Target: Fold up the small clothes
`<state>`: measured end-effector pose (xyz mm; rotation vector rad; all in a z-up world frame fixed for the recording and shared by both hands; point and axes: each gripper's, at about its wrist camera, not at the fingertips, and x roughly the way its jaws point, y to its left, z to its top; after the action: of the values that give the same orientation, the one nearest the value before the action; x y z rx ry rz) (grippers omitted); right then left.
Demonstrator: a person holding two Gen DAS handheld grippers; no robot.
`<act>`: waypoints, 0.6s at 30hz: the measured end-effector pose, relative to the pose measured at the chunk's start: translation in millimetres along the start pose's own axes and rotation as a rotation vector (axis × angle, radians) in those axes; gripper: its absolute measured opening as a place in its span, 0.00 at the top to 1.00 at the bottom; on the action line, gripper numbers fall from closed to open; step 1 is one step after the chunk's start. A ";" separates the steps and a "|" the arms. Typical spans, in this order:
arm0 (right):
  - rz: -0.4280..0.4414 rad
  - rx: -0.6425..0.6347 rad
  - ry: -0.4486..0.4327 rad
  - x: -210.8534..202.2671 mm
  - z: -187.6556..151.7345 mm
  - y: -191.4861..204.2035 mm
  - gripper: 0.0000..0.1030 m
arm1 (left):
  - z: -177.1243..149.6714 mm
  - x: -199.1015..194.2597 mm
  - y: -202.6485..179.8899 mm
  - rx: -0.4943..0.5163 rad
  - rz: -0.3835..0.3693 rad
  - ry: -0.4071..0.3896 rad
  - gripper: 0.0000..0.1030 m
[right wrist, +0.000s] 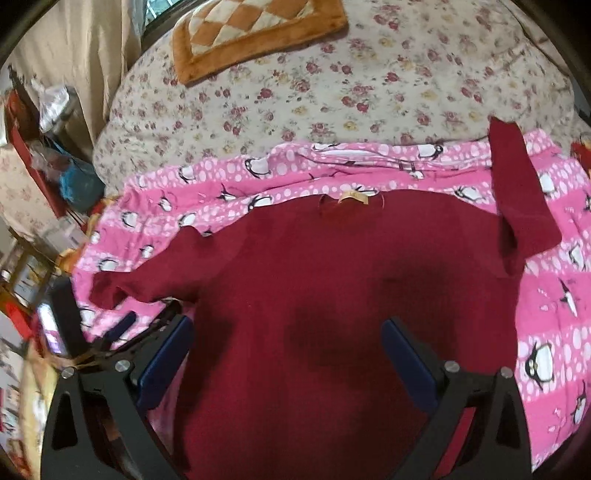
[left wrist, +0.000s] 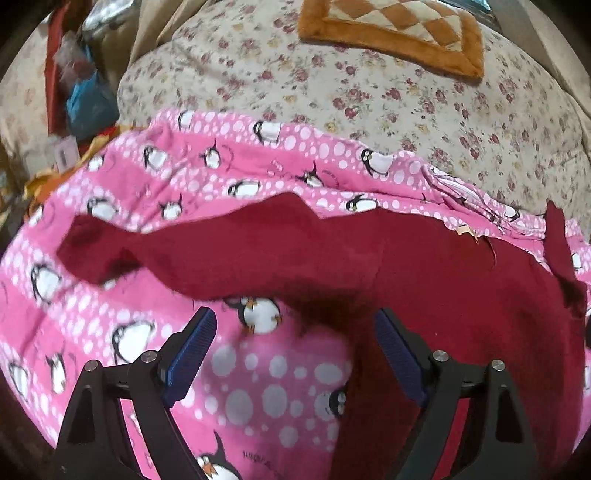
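- The dark red long-sleeved knitted top lies spread flat, neck label at the far edge, on a pink fleece blanket printed with penguins and white dots, which covers the near part of a bed with a cream floral quilt.
- It looks soft, light and limp; I judge it will sag and drag unless pinched at an edge, so a sleeve cuff, shoulder seam or hem corner seems best.
- Its left sleeve trails outward to the left; the right sleeve angles toward the far side.
- The left gripper hangs spread wide over the top's left edge, pinching nothing.
- The right gripper is likewise spread, empty, over the body.
- Count: one top, two sleeves, one blanket, one orange-bordered checked cushion, two grippers.
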<state>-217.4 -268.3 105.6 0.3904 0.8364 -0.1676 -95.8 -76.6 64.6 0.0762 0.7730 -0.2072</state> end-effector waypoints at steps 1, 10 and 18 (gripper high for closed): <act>-0.014 -0.015 -0.003 4.5 0.1 1.9 0.00 | 1.2 -0.3 -0.4 0.000 -0.003 -0.006 0.32; -0.095 -0.098 -0.052 11.2 -1.9 -4.5 0.00 | 2.1 14.6 -0.6 -0.032 0.000 0.035 0.32; -0.116 -0.073 -0.029 17.7 -9.4 -27.8 0.00 | 1.3 21.1 -1.1 -0.029 0.012 0.051 0.32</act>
<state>-220.3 -289.9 79.1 0.2711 0.8347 -0.2491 -80.4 -81.1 50.7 0.0588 0.8264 -0.1827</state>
